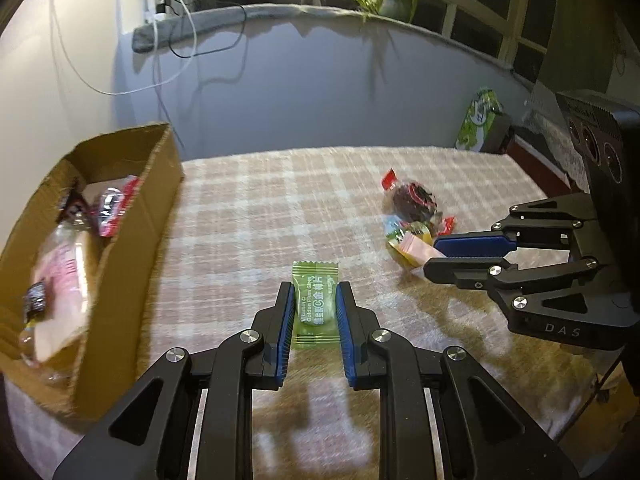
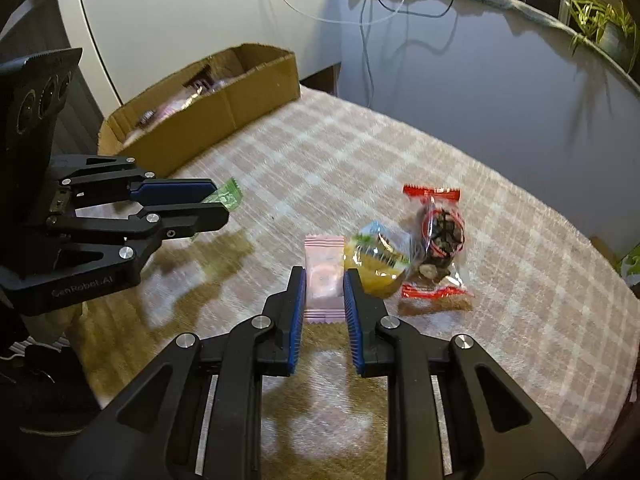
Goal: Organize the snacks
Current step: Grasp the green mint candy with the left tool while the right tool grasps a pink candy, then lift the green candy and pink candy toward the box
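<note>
Now | left gripper [image 1: 314, 300] fingers grasping green candy [image 1: 315, 304] | right gripper [image 2: 324, 292] fingers grasping pink candy [image 2: 323, 276], both right of cardboard box [image 1: 132, 240]

Green candy [image 1: 315, 305], pink candy [image 2: 324, 278], pink-checked tablecloth [image 1: 280, 208], brown box [image 1: 132, 240]

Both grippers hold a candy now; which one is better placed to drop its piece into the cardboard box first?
Left, likely. The left hand-held gripper, shut on the green candy, is right beside the cardboard box; the right hand-held gripper, gripping the pink candy, sits farther away.
</note>
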Motion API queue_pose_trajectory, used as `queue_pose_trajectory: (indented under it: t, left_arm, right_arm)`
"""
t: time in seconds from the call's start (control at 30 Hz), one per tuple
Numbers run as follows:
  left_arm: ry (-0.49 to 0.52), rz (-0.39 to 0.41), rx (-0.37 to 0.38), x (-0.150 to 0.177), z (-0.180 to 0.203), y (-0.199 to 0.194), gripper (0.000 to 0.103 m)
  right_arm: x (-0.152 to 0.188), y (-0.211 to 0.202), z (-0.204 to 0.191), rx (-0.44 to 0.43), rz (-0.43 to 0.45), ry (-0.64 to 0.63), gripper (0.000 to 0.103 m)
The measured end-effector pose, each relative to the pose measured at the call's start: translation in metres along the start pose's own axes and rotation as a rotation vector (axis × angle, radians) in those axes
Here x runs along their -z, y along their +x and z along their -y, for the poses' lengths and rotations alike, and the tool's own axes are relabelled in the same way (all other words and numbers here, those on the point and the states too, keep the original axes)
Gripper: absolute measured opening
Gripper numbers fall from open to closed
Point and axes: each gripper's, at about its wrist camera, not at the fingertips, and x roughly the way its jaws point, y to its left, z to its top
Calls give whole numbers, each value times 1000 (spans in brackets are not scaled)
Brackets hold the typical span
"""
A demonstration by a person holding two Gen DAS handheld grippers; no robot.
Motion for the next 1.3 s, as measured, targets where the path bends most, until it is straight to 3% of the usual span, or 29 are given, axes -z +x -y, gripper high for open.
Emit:
queue_pose_trajectory:
  t: [0.57, 0.87, 1.3]
  left_arm:
    - [-98, 137, -60, -1, -59, -63, 19]
    - [-149, 168, -118, 1, -100, -81, 19]
    - [-195, 188, -190, 1, -153, -89, 19]
  right_arm:
    - [-61, -30, -45, -41, 123, -45, 20]
    - [-105, -15, -83, -88, 164, -107, 20]
    - [-168, 28, -132, -115, 158, -186, 20]
